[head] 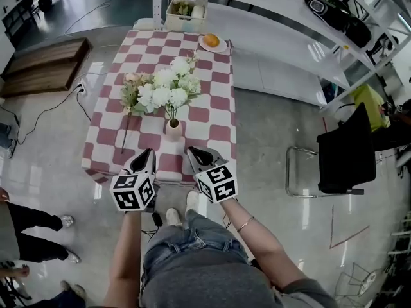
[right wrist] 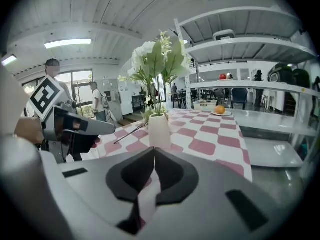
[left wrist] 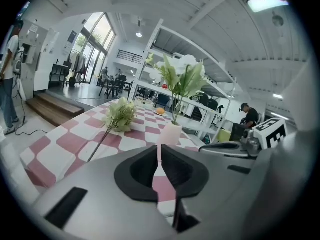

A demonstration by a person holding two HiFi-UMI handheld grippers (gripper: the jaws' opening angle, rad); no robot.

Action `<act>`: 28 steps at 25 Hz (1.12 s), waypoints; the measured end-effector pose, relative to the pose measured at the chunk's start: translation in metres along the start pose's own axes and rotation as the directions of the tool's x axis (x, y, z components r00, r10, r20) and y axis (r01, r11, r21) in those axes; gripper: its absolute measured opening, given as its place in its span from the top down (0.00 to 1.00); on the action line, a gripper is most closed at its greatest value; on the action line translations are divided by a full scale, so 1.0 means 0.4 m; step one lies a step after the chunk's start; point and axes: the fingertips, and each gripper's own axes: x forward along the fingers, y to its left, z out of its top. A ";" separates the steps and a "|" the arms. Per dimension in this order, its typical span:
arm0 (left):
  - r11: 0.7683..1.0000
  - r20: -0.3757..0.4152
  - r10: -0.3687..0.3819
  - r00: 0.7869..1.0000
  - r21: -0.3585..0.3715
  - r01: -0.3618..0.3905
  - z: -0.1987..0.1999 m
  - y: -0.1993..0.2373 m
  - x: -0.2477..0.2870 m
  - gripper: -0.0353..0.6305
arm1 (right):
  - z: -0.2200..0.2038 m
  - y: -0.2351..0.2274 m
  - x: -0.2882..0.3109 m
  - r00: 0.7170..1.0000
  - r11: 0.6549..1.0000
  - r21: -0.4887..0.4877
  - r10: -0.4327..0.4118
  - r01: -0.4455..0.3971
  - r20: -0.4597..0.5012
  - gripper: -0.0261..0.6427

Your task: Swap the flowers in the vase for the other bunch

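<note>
A small white vase (head: pixel 173 130) stands near the front edge of the pink-and-white checked table (head: pixel 212 117), holding a bunch of white flowers (head: pixel 168 88). The other bunch (head: pixel 131 95), pale green and pinkish, lies flat on the cloth to the vase's left, its stem pointing toward me. Both grippers hover just short of the table's near edge. My left gripper (head: pixel 146 154) is shut and empty, the vase (left wrist: pixel 170 134) straight ahead of its tips (left wrist: pixel 159 149). My right gripper (head: pixel 194 151) is shut too, empty, facing the vase (right wrist: pixel 159 130).
An orange on a plate (head: pixel 212 42) and a white basket (head: pixel 186 15) sit at the table's far end. White shelving (head: pixel 289 18) runs along the right. A black chair (head: pixel 347 153) stands at right, a wooden platform (head: pixel 45 63) at left, and a person's legs (head: pixel 32 220) at lower left.
</note>
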 end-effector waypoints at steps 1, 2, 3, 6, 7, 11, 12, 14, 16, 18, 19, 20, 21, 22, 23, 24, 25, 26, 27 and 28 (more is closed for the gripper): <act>1.000 0.002 -0.003 1.000 0.003 0.003 -0.002 -0.003 -0.007 0.90 | 0.003 0.007 -0.010 1.000 1.000 0.006 -0.001 0.001 0.009 0.94; 1.000 0.004 -0.005 1.000 0.007 0.005 -0.004 -0.007 -0.015 0.90 | 0.006 0.014 -0.021 1.000 1.000 0.011 -0.002 0.002 0.018 0.94; 1.000 0.005 -0.007 1.000 0.013 0.007 -0.006 -0.011 -0.023 0.91 | 0.009 0.020 -0.033 1.000 1.000 0.016 -0.004 0.004 0.025 0.94; 0.999 0.011 -0.014 1.000 0.033 0.013 -0.010 -0.025 -0.049 0.92 | 0.014 0.035 -0.069 0.999 1.000 0.026 -0.014 0.013 0.044 0.94; 0.999 0.013 -0.016 1.000 0.038 0.015 -0.010 -0.030 -0.057 0.92 | 0.016 0.038 -0.081 0.999 0.999 0.033 -0.020 0.018 0.050 0.94; 0.999 0.024 -0.020 1.000 0.049 0.019 -0.013 -0.044 -0.085 0.92 | 0.018 0.041 -0.125 0.996 0.997 0.068 -0.049 0.044 0.074 0.95; 0.998 0.026 -0.021 0.999 0.053 0.019 -0.015 -0.046 -0.091 0.92 | 0.017 0.044 -0.134 0.996 0.996 0.068 -0.054 0.049 0.076 0.95; 0.998 0.030 -0.020 0.999 0.058 0.019 -0.018 -0.046 -0.105 0.92 | 0.016 0.052 -0.148 0.995 0.997 0.062 -0.060 0.056 0.080 0.95; 0.998 0.035 -0.021 0.999 0.059 0.018 -0.020 -0.047 -0.118 0.92 | 0.015 0.062 -0.161 0.994 0.996 0.061 -0.064 0.059 0.084 0.95; 0.998 0.039 -0.020 0.999 0.060 0.018 -0.020 -0.048 -0.130 0.92 | 0.015 0.069 -0.172 0.994 0.996 0.065 -0.071 0.066 0.087 0.95; 0.998 0.042 -0.021 0.999 0.062 0.018 -0.020 -0.049 -0.136 0.92 | 0.015 0.071 -0.177 0.993 0.995 0.068 -0.075 0.069 0.090 0.95; 0.998 0.044 -0.021 0.999 0.064 0.018 -0.020 -0.050 -0.142 0.92 | 0.015 0.074 -0.182 0.993 0.995 0.070 -0.079 0.073 0.092 0.95; 0.998 0.046 -0.021 0.999 0.067 0.018 -0.021 -0.051 -0.147 0.92 | 0.016 0.076 -0.187 0.992 0.995 0.071 -0.083 0.076 0.095 0.95; 0.997 0.048 -0.021 0.999 0.071 0.018 -0.021 -0.051 -0.152 0.92 | 0.017 0.077 -0.191 0.991 0.994 0.070 -0.087 0.080 0.098 0.95; 0.997 0.049 -0.021 0.999 0.073 0.018 -0.021 -0.051 -0.158 0.92 | 0.019 0.079 -0.195 0.991 0.994 0.070 -0.091 0.084 0.101 0.95; 0.997 0.051 -0.022 0.998 0.074 0.018 -0.021 -0.051 -0.163 0.92 | 0.022 0.080 -0.199 0.990 0.994 0.070 -0.095 0.088 0.104 0.95; 0.997 0.052 -0.023 0.998 0.074 0.019 -0.022 -0.051 -0.167 0.92 | 0.024 0.081 -0.201 0.989 0.993 0.070 -0.099 0.092 0.107 0.95; 0.997 0.053 -0.025 0.998 0.074 0.021 -0.023 -0.050 -0.172 0.92 | 0.026 0.083 -0.203 0.989 0.993 0.070 -0.102 0.095 0.110 0.95; 0.997 0.055 -0.027 0.998 0.073 0.023 -0.024 -0.050 -0.176 0.92 | 0.027 0.085 -0.205 0.988 0.993 0.069 -0.105 0.098 0.112 0.95; 0.997 0.056 -0.028 0.998 0.073 0.024 -0.024 -0.051 -0.180 0.92 | 0.029 0.087 -0.208 0.988 0.993 0.068 -0.107 0.100 0.114 0.95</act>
